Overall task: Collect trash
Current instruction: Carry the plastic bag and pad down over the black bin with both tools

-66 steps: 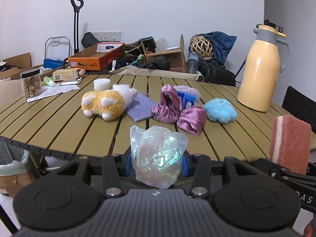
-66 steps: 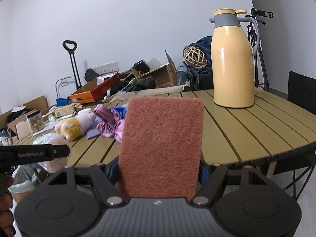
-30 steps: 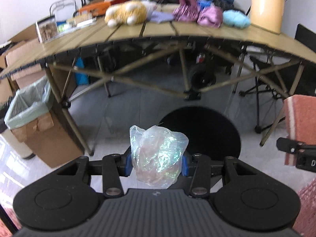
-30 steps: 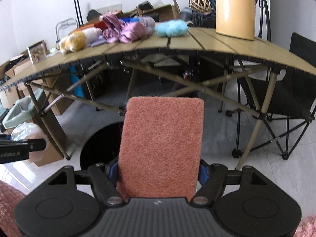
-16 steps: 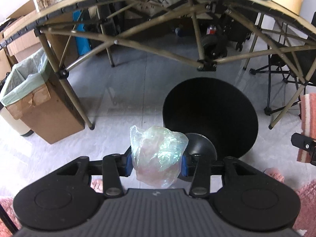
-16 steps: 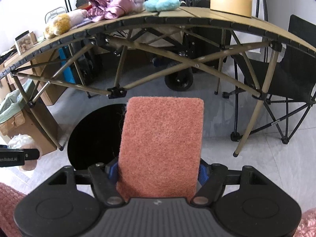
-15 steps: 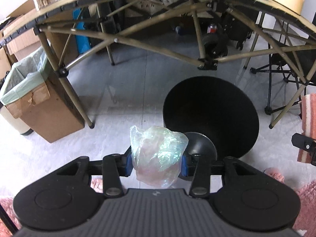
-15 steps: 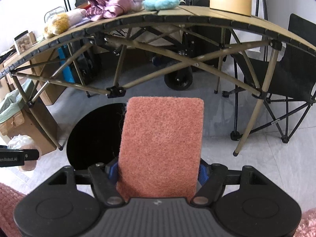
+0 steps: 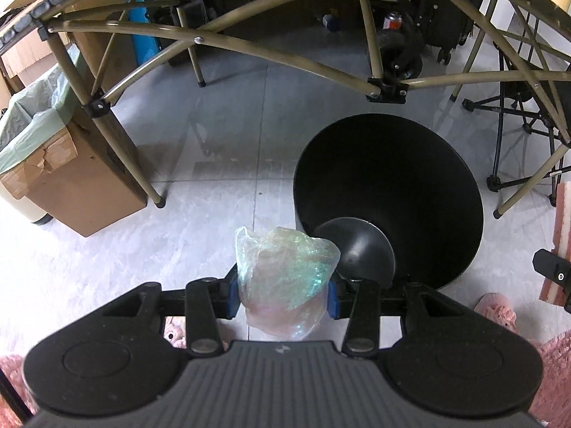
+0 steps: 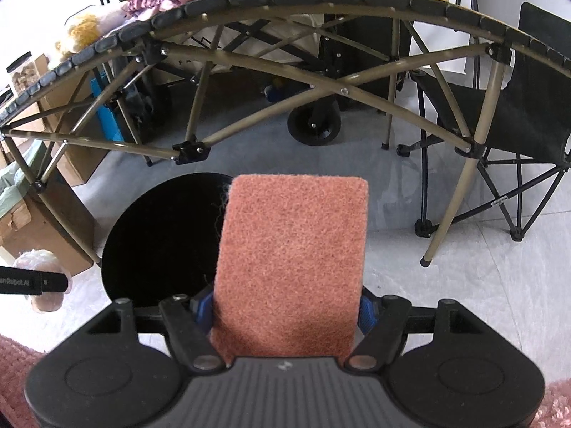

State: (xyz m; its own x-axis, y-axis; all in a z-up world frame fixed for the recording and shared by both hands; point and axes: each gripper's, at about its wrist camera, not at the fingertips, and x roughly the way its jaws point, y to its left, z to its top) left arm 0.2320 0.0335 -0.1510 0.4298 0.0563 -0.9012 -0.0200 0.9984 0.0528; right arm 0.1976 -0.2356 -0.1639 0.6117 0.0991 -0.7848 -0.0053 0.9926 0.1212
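Drop-off step: left gripper (image 9: 283,294) clamps the wrapper (image 9: 285,280), right gripper (image 10: 285,312) clamps the sponge (image 10: 291,264), both near the black bin (image 9: 389,192). Next, I'd judge: centre each over the bin mouth, then release.

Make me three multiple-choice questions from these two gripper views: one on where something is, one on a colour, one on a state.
1. Where is the black bin?
A. On the table
B. On the floor in front of the table
C. Inside the cardboard box

2. What colour is the scouring pad?
A. Reddish brown
B. Green
C. Blue

3. What state is the left gripper in?
A. Open and empty
B. Out of view
C. Shut on the crumpled plastic wrap

Answers: B, the bin stands on grey tiles; A, the pad's face is reddish brown; C, both fingers press the wrap.
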